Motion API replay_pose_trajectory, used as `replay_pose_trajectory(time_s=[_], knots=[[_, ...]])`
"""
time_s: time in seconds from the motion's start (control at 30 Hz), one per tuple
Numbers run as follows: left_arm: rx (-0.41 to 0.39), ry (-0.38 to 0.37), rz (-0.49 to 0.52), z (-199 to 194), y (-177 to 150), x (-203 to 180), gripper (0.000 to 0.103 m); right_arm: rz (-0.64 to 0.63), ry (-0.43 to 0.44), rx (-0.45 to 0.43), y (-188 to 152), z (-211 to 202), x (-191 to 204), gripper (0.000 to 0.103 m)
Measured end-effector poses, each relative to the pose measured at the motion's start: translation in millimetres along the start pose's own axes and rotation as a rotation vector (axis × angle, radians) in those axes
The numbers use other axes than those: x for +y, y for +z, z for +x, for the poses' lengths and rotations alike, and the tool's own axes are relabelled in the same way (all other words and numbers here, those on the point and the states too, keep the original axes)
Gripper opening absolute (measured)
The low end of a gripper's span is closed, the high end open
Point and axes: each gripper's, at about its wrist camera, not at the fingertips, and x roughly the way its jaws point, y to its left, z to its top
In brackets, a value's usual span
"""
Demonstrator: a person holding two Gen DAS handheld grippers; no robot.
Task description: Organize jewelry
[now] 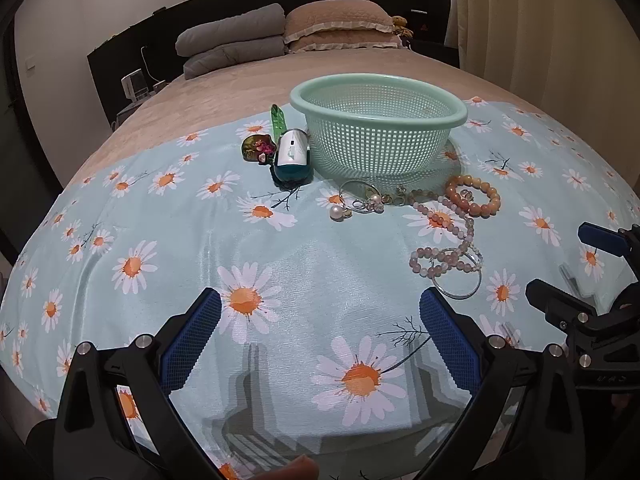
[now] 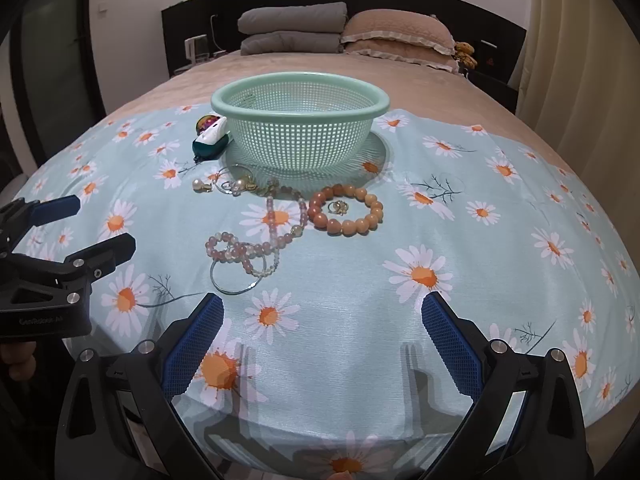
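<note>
Pale green plastic on the basket (image 2: 300, 136), perforated all round the wall, smooth and faintly glossy at the rim. Fine woven cloth with a soft sheen on the daisy-print sheet (image 2: 360, 320), matt plush on the beige bedspread (image 2: 280, 68), polished glossy beads on the orange bracelet (image 2: 346, 210) and the pink bead strand (image 2: 256, 240), thin bright metal on the bangle (image 2: 236, 276). Matt black plastic with shiny metal rivets on the left tongs (image 1: 320, 328) and right tongs (image 2: 322, 330), rough blue textured rubber on their pads (image 2: 196, 344).
</note>
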Motion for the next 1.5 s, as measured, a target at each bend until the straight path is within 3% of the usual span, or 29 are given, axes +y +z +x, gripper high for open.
replay_pose_trajectory(time_s=[1.0,1.5], knots=[[0.013,0.002,0.045,2.4,-2.0,-8.0,0.097,-0.009,-0.006,0.010,-1.0,2.0,0.9,0.095],[0.050,0.000,0.061,19.0,2.7,-11.4,0.097,0.118,0.004,0.046,11.0,8.2,-30.6,0.095]])
